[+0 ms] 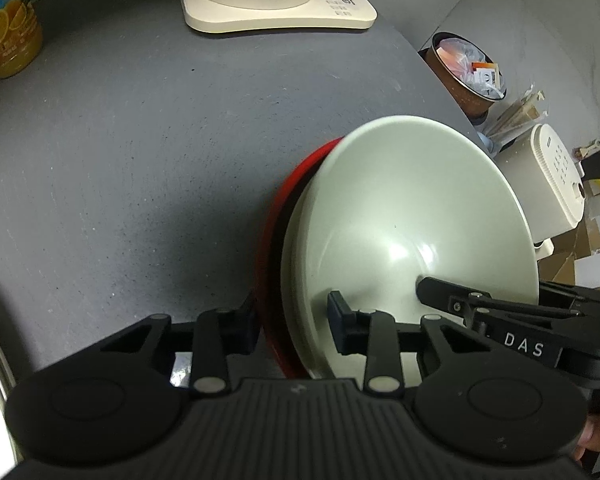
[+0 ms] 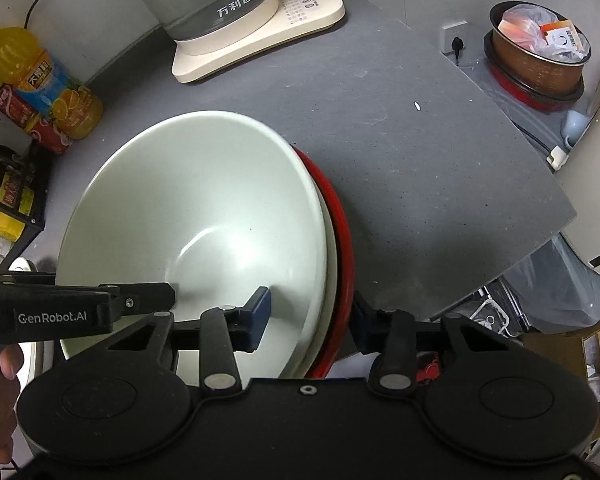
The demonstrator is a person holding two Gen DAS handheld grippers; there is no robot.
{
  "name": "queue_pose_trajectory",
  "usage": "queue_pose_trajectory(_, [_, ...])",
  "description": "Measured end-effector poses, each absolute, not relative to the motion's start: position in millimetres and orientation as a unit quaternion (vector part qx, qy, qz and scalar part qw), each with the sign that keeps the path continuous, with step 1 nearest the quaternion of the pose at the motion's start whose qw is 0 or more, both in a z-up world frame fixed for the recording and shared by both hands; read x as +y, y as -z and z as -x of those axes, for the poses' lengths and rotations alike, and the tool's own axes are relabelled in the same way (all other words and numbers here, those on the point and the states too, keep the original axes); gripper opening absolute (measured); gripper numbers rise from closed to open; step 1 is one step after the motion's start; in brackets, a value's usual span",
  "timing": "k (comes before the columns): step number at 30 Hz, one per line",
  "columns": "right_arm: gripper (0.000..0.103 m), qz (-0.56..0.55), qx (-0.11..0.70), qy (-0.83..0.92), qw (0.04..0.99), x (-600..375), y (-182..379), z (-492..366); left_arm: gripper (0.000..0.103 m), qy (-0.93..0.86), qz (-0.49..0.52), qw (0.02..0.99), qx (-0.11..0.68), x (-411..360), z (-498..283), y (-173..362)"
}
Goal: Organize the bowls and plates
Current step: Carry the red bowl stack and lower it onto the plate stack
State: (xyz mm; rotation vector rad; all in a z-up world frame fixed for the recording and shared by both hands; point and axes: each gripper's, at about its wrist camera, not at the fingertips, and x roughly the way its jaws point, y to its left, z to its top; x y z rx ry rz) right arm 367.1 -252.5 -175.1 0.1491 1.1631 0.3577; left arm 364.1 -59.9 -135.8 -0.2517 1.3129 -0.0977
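Two grippers, left (image 1: pixel 294 326) and right (image 2: pixel 310 318), each clamp one stack: white bowl (image 2: pixel 204 200), red plate (image 2: pixel 342 232)

white bowl (image 2: pixel 204 200): glossy glazed | counter (image 1: pixel 120 140): matt, speckled grey
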Motion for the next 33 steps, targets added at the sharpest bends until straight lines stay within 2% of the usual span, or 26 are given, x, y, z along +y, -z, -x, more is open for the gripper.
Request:
queue_pose_trajectory(7, [0.033, -0.081, 0.543, -0.171, 0.818, -252.5, 170.9, -363.9, 0.03, 0.034, 0.136, 0.783, 0.605, -51.6, -360.4, 134.5])
queue_pose_trajectory(18, [0.032, -0.077, 0.522, -0.202, 0.825, -226.8, 153.0, -358.8, 0.03, 0.014, 0.168, 0.8, 0.576, -23.7, -344.8, 114.9])
queue_pose_trajectory(33, [0.032, -0.039, 0.498, -0.281, 0.82, -156.0, 125.4, -340.5, 0.028, -0.047, 0.233, 0.818, 0.523, 51.6, -292.8, 79.5])
